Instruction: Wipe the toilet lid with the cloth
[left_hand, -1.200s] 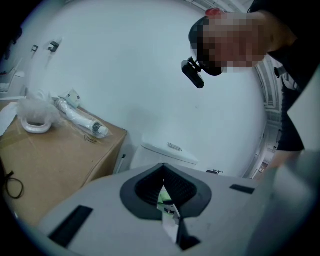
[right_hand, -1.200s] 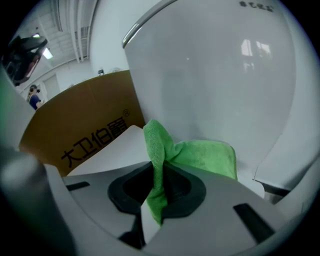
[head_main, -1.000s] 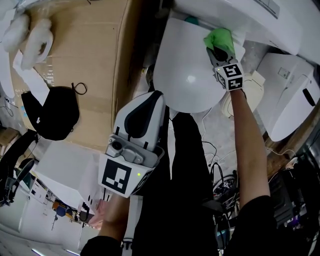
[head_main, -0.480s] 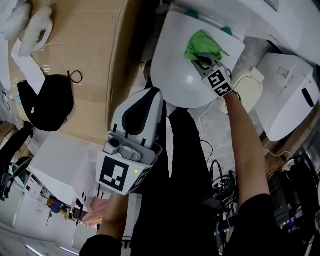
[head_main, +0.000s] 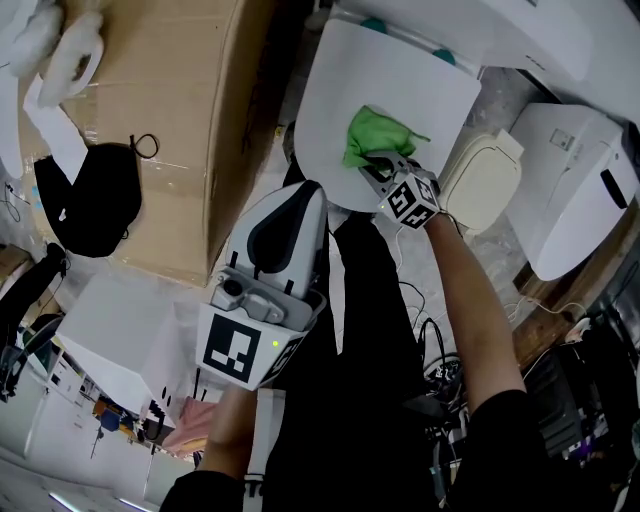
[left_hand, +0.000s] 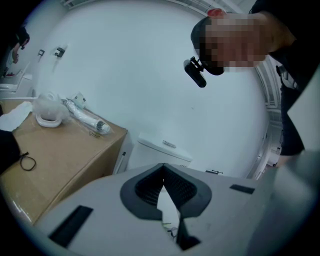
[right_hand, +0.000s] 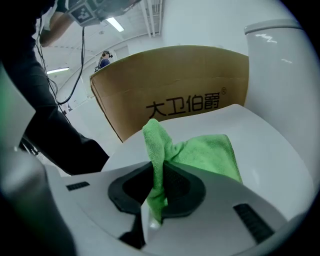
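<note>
While the right claw (head_main: 374, 166) pinches a fold of the green cloth (head_main: 372, 134) tightly between its two pads, the rest of the cloth lies spread on the white toilet lid (head_main: 345, 80). The cloth sits on the part of the lid nearest the person, and the lid is down. In the right gripper view the pinched fold stands up as a ridge above the jaws, and the loose part fans out flat on the lid ahead of them. Behind the lid rises the white toilet tank (right_hand: 280, 60).

Lower in the head view, the left claw (head_main: 303, 192) is held in front of the person's dark clothing, away from the cloth. Its jaws are pressed together at the tips with nothing between them.

Beside the toilet, on the person's left, stands a large cardboard box (head_main: 170, 120) with printed characters on its side. A black bag (head_main: 95, 205) lies on top of it. A beige seat (head_main: 482, 180) rests just beyond the lid on the other side.
</note>
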